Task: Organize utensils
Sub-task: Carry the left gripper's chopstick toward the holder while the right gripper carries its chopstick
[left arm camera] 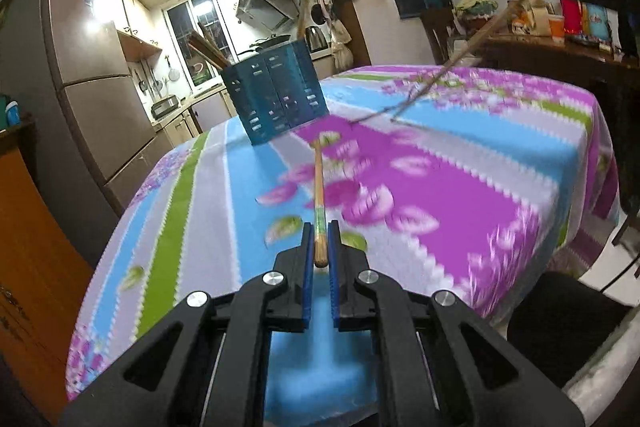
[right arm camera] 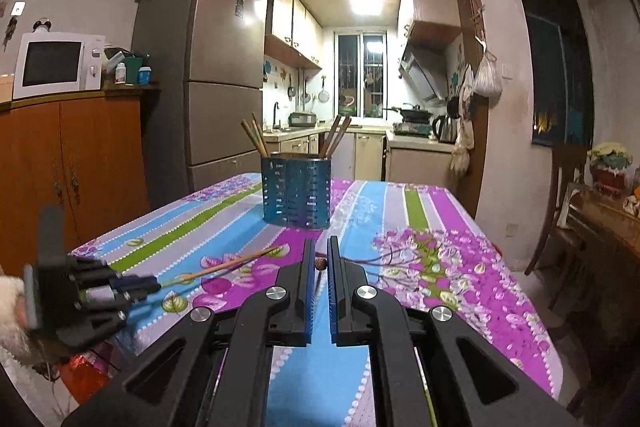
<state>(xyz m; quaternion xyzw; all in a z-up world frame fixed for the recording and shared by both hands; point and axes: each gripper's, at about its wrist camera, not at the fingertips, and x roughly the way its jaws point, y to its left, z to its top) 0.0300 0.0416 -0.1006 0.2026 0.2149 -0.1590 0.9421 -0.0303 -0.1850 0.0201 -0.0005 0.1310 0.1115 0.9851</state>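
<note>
Both our grippers, left and right, grip one chopstick each by its end; either could pivot and miss the holder.

A blue perforated metal holder with a dull sheen stands on a soft printed tablecloth. The wooden chopstick looks smooth and lacquered.

A home kitchen-diner: fridge, microwave, cooker hood, clothed table.
</note>
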